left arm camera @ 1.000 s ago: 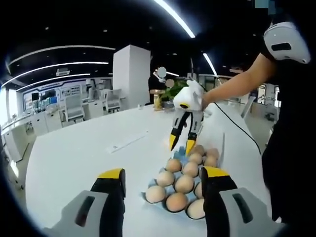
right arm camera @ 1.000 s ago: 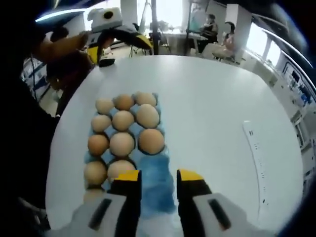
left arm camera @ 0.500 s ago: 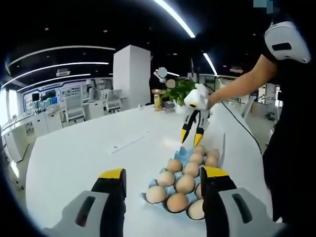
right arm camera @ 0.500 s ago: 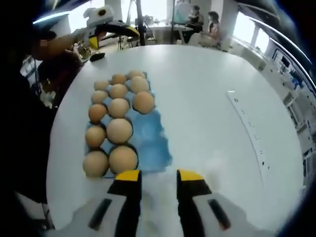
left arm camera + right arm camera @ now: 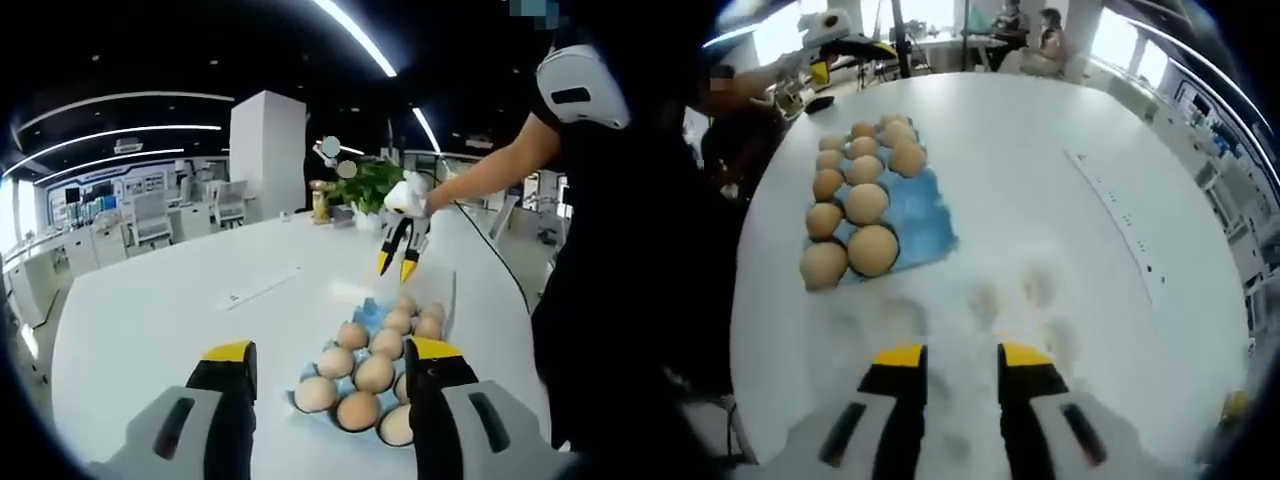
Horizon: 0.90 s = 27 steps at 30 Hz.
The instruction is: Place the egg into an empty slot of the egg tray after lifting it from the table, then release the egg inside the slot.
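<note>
Left gripper (image 5: 330, 362) low over the white table (image 5: 160, 310), jaws parted wide with nothing between them. Just ahead of and between the jaw tips, leaning toward the right jaw: the blue egg tray (image 5: 372, 312), most slots filled with brown eggs (image 5: 374, 372), the nearest row close to the tips. Farther ahead past the tray's far end, the right gripper (image 5: 396, 262) held up in the air by a person's hand, its yellow tips pointing down, apart and empty. In the right gripper view, own jaws (image 5: 962, 352) open with bare table between them; the tray (image 5: 922, 215) well ahead and off to the left of the jaws, eggs (image 5: 866, 203) in its left columns, bare blue slots along the right side. Left gripper (image 5: 840, 40) far ahead beyond the tray, too small to judge there. Long thin strip (image 5: 1115, 205) on the table ahead to the right.
</note>
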Motion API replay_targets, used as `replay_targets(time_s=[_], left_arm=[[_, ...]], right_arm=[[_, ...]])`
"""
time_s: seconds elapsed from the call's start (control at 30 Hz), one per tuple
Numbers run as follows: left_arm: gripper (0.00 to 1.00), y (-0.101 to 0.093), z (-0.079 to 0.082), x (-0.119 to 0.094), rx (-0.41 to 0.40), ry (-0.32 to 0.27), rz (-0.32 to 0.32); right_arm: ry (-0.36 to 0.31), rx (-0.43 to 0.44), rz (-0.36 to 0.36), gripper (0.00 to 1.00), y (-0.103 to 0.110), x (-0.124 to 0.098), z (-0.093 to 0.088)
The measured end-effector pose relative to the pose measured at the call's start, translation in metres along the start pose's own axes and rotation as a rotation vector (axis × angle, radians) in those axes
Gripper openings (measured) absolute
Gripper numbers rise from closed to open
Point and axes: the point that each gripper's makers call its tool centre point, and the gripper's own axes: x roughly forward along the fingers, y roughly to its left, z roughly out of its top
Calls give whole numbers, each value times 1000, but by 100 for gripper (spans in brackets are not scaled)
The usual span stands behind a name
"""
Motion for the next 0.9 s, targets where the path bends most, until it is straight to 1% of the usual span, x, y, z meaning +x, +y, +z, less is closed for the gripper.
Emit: replay_targets(time_s=[0.1,0.23,0.43,0.67,0.9], left_arm=[[61,1,1,0,2,-3,3],[61,2,2,0,5,-2,4],[60,-1,1,2,2,1,-6],[60,0,2,2,8,1,1],[59,-2,1,3,3,3,-6]], right_arm=[[9,26,-16,28,-5,-6,-13],[35,31,-29,28,-8,-12,-26],[56,57,-51,28,-15,-20,-40],[81,94,-85,28,-27,-33,-61],[110,116,-110,28,-31,-42,-76]])
